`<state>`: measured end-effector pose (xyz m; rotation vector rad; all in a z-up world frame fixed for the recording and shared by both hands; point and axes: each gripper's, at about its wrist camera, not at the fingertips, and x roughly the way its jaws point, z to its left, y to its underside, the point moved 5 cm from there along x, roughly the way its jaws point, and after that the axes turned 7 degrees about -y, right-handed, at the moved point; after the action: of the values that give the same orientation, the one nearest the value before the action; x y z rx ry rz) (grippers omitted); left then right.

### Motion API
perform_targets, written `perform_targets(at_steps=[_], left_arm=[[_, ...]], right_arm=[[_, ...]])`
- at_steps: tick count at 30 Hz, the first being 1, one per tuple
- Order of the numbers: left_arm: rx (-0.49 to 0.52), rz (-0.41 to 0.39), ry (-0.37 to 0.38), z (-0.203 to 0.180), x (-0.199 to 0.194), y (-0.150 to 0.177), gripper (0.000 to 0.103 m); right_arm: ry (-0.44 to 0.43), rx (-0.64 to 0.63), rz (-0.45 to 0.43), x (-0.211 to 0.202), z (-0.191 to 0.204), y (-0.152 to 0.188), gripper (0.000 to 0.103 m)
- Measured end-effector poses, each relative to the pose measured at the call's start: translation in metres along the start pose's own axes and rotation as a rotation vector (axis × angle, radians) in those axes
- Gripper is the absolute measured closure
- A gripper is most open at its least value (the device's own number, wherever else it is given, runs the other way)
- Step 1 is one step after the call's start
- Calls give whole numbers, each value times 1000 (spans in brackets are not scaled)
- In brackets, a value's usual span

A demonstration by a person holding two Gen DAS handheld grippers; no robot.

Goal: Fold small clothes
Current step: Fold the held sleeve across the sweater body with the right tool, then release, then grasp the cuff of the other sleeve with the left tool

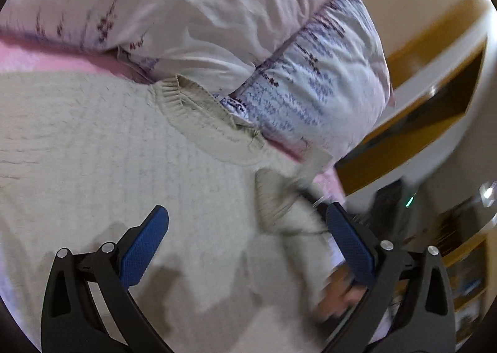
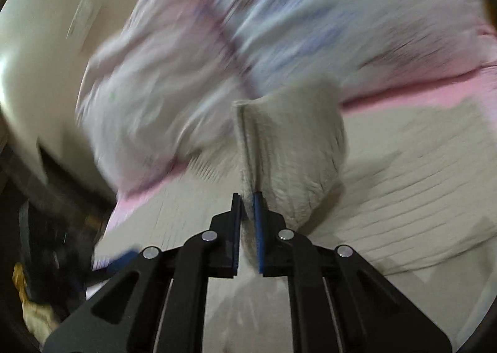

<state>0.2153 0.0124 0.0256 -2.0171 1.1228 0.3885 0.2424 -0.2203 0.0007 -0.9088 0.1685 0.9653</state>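
From the left wrist, the beige knit sweater (image 1: 102,148) lies spread flat on a bed covered by a pink sheet (image 1: 37,56), its ribbed collar (image 1: 198,116) toward the floral pillows (image 1: 304,79). The left claw (image 1: 248,247) stands wide above the sweater's body with nothing between its blue pads (image 1: 146,247). Off by its right pad a lifted fold of the knit (image 1: 279,197) shows, blurred, with what looks like a hand (image 1: 341,294) below it. To do this step well, I'd say the left claw should come down and pin the sweater's body flat near the intended crease, so the cloth doesn't drag along when the other side is carried over.

From the right wrist, the picture is smeared, but the right claw (image 2: 247,197) is plainly narrow and pinching a doubled edge of the sweater, likely a sleeve or side (image 2: 292,148), which stands up from the rest of the garment lying on the bed. The grip looks centred on the edge. My judgement is that the fold should be carried low and level across the body, kept taut so the ribbing doesn't bunch, and laid with its edge parallel to the sweater's side before the pads let go.
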Motion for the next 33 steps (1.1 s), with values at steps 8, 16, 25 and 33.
perform_targets(at_steps=[8, 16, 25, 33], left_arm=[[-102, 99, -59, 12, 45, -5, 27], [-181, 81, -185, 30, 66, -35, 35], [-176, 238, -50, 24, 87, -10, 60], [-296, 181, -43, 22, 103, -17, 63]], right_arm=[[-15, -52, 96, -13, 10, 23, 43], [112, 105, -134, -119, -56, 4, 37], [105, 142, -127, -122, -80, 17, 34], [87, 117, -120, -118, -69, 18, 34]])
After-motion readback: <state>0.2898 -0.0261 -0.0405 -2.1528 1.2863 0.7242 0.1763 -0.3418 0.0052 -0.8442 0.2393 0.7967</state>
